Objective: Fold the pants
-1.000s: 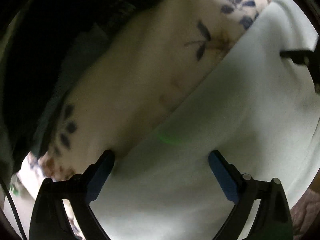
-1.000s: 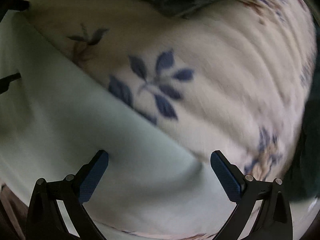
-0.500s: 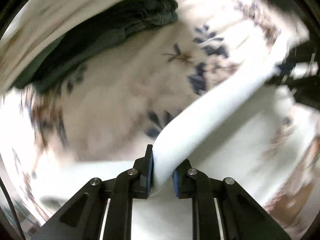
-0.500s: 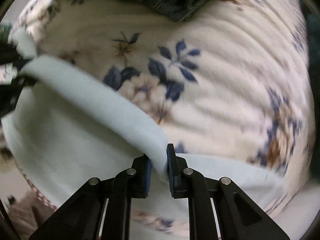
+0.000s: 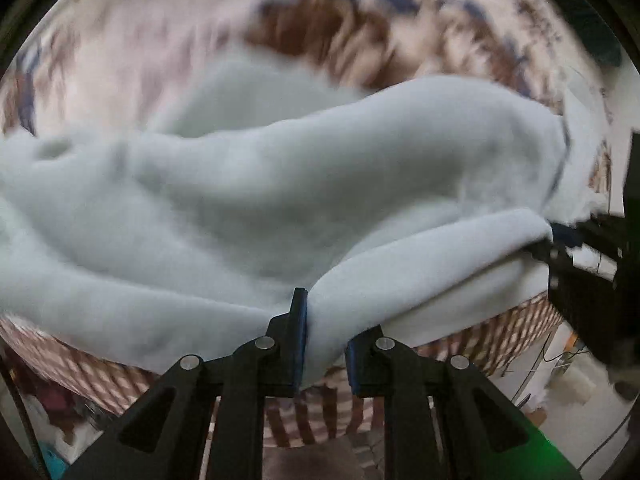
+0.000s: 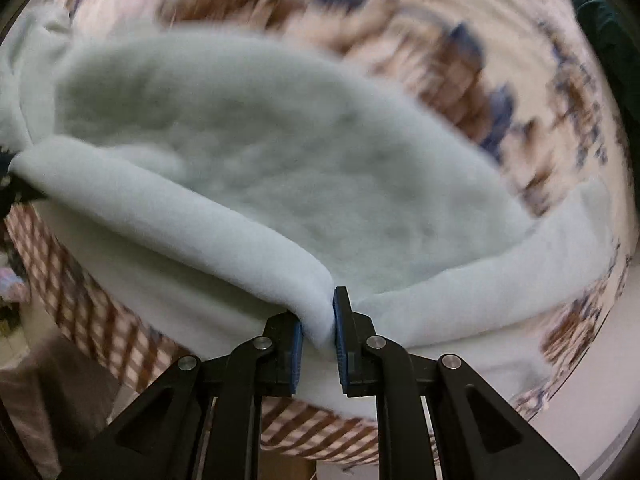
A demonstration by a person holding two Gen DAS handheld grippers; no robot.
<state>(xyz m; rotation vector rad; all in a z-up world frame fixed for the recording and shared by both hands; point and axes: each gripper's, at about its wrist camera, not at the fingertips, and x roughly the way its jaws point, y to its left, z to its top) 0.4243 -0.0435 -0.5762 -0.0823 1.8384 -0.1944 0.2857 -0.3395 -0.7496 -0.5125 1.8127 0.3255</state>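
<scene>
**Inspector:** Edges first. The pale fleece pants (image 5: pixel 248 184) are lifted along one thick rolled edge, which runs as a taut band between the two tongs. The rest of the garment sags behind that band onto the floral bedspread (image 5: pixel 132 32).

**Clerk:** State of the tongs?

**Inspector:** Left gripper (image 5: pixel 324 340) is clenched on the rolled edge, fabric bulging out between its blue pads (image 5: pixel 299 336). Right gripper (image 6: pixel 318 334) is likewise clamped on a pinch of the same edge. The right unit (image 5: pixel 580 256) shows at the far end of the band in the left wrist view.

**Clerk:** Orientation?

**Inspector:** Long axis cannot be told; waist and legs are not distinguishable through the blur.

**Clerk:** Surroundings?

**Inspector:** A brown checked cloth (image 6: pixel 92 308) shows just below the hanging fleece. A dark green fabric (image 6: pixel 600 24) sits at the far right rim, well apart from the pants. Open floor (image 5: pixel 560 408) with cables (image 5: pixel 552 360) lies beyond the bed's side. Nothing stands between the tongs.
</scene>
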